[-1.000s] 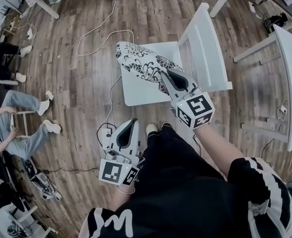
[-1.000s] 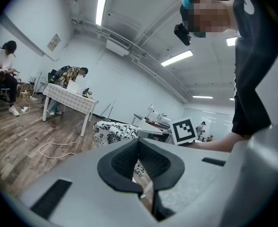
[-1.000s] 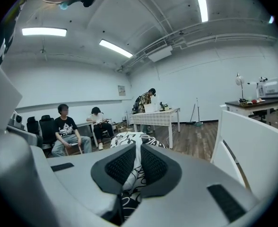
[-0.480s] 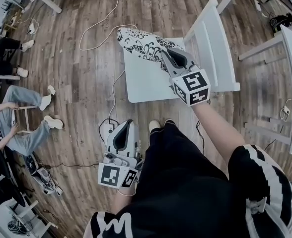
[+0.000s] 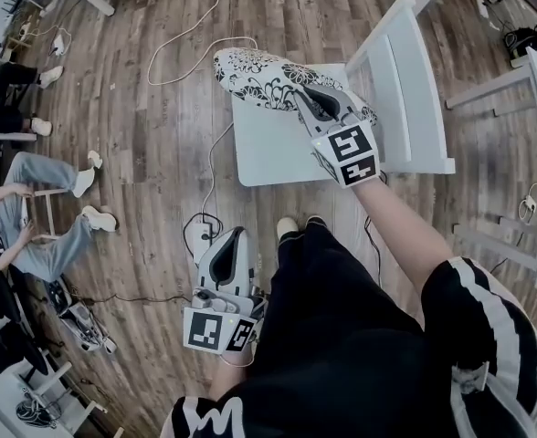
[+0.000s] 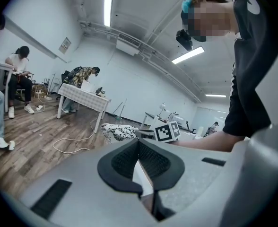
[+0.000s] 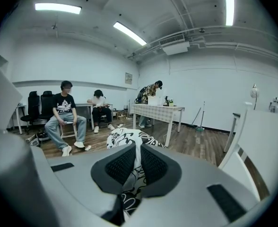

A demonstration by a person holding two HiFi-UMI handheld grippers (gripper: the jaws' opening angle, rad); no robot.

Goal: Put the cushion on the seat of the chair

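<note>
Head view, right tongs pinching cushion over chair seat

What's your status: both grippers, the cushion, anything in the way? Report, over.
Right gripper jaws shut on black-and-white floral fabric cushion; left gripper shut, empty. Cushion over white wooden chair's seat, one end overhanging. Seat bare, nothing blocking.

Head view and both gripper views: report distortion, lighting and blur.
Head view: strong fisheye, the floorboards and the chair bow outward; light even, no blur. Left gripper view: dark round vignette, ceiling strip lights blown out. Right gripper view: same vignette; the cushion clamped in the jaws is sharp.
</note>
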